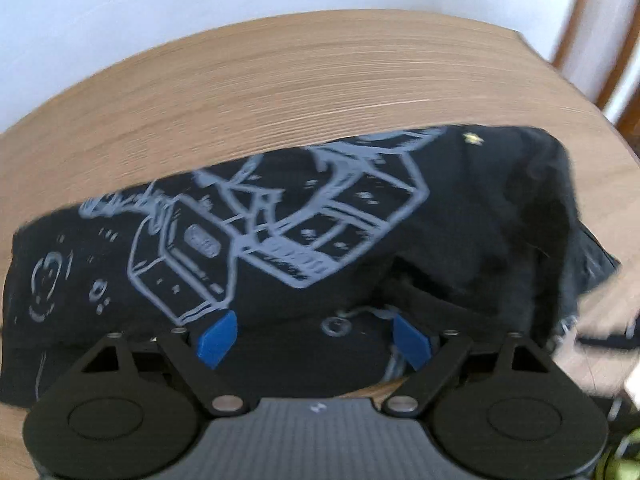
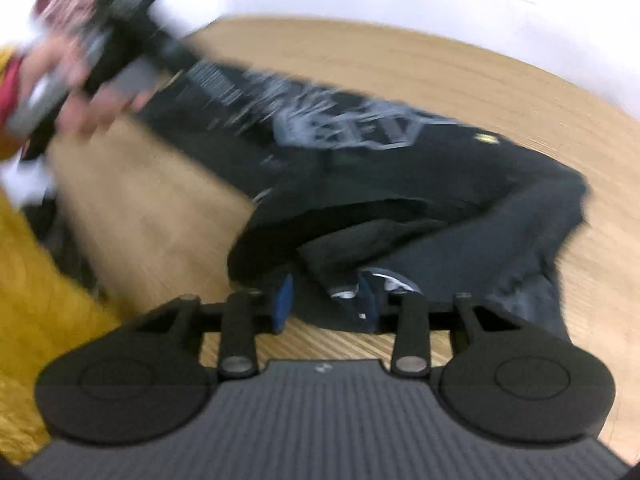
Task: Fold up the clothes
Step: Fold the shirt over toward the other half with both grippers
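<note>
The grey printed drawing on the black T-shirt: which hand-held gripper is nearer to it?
Left. The left hand-held gripper hovers beside the drawing on the T-shirt; the right hand-held gripper is at the plain crumpled edge.

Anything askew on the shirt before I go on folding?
Yes: the black T-shirt lies crooked on the wooden table, and its right side is bunched into loose overlapping folds rather than lying flat.

Home: wooden table [image 1: 280, 80], white wall [image 1: 120, 0]
</note>
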`<action>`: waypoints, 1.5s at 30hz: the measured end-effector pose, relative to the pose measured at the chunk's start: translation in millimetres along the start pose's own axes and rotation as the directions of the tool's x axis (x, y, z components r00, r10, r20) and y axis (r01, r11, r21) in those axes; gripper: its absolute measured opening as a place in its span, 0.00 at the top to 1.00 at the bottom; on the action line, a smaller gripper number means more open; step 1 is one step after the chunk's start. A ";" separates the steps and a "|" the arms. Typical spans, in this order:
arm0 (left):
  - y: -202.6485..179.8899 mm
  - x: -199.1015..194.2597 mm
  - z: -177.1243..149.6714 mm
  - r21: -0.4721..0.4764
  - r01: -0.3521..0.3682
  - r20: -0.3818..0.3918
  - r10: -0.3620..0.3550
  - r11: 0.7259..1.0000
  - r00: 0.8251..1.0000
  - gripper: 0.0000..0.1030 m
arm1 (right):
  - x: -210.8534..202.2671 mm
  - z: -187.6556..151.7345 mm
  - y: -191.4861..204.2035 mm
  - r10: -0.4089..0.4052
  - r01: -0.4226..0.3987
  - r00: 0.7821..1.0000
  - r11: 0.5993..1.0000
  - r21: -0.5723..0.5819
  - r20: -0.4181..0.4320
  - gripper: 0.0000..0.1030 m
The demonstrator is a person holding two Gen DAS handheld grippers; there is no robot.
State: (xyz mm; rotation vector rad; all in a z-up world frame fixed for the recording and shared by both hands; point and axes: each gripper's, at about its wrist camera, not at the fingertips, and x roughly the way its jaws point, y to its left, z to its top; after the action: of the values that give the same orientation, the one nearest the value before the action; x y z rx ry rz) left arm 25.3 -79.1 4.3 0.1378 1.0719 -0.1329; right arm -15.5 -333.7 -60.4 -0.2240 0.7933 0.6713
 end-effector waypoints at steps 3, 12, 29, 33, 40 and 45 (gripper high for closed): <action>-19.2 -4.3 -1.8 0.086 0.023 0.030 -0.026 0.996 0.999 0.15 | -13.3 -0.1 -12.9 -0.102 0.088 0.992 0.983 0.158 0.078 0.58; -94.3 18.1 4.0 0.306 -0.041 0.126 0.002 0.951 0.992 0.15 | -1.7 -3.4 -65.3 -0.309 0.234 0.949 0.827 0.511 0.066 0.58; -2.4 16.5 -38.0 0.043 -0.162 -0.046 0.163 0.986 0.985 0.19 | -13.3 -10.6 -56.1 -0.494 0.423 0.868 0.790 0.444 0.053 0.57; -14.7 10.1 -37.9 0.082 -0.134 -0.007 0.135 0.988 0.991 0.18 | -15.1 -4.5 -15.7 -0.256 0.196 0.961 0.899 0.393 0.107 0.57; -23.0 -1.2 -41.9 0.117 -0.095 0.044 0.090 0.989 0.995 0.18 | 53.9 1.3 13.9 -0.255 0.261 0.965 0.894 0.363 -0.066 0.58; -38.8 -1.8 -38.1 0.182 -0.075 0.083 0.061 0.980 0.995 0.17 | 48.2 -15.7 13.0 -0.284 0.299 0.954 0.874 0.384 -0.096 0.69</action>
State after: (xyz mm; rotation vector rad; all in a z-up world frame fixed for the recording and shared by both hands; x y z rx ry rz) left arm -15.3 -110.5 -14.0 0.3339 0.9761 -0.1745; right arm -8.3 -307.7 -105.2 0.0149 0.8912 0.2110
